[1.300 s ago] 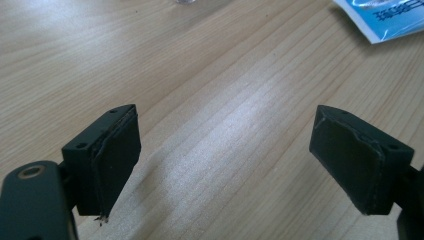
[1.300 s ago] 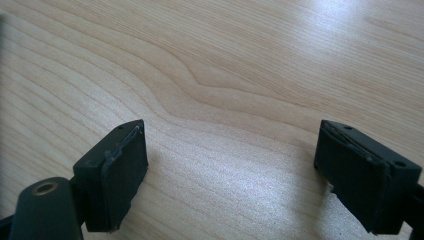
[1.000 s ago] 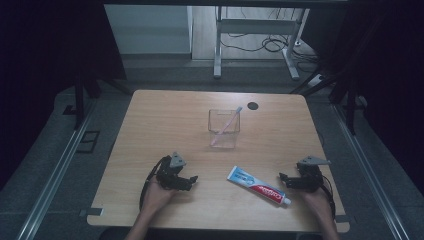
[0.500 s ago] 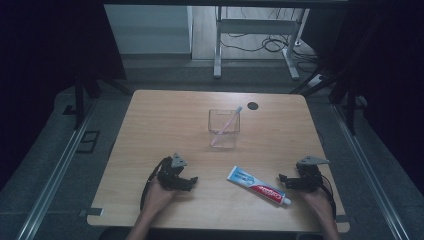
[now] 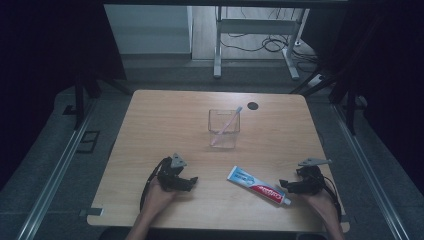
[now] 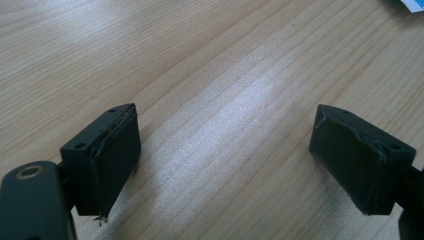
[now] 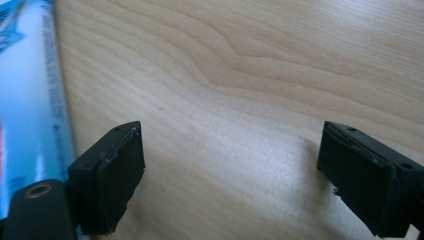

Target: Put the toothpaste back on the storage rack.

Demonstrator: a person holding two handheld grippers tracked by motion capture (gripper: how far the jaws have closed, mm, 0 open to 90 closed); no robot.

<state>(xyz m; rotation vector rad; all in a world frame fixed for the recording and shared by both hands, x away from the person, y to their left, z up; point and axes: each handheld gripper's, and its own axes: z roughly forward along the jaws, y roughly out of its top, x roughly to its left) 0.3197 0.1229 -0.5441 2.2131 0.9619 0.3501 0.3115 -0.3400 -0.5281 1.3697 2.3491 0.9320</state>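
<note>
While both hands rest low, the pale wooden table (image 5: pixel 150 130) spreads wide; near its middle stands a clear square plastic cup (image 5: pixel 223 129) holding a thin pink-and-white toothbrush (image 5: pixel 226 126); nearer the person than the cup lies the blue, white and red toothpaste tube (image 5: pixel 258 186); the right gripper (image 5: pixel 286 185) sits just beside its cap, jaws apart; the left gripper (image 5: pixel 192 181), well apart from the tube, is likewise spread, empty.

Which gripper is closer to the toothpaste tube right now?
Right. The right gripper sits open just beside the capped end of the toothpaste tube, apart from it. The left gripper, also open, rests farther off, across bare table from the tube's other end.
</note>
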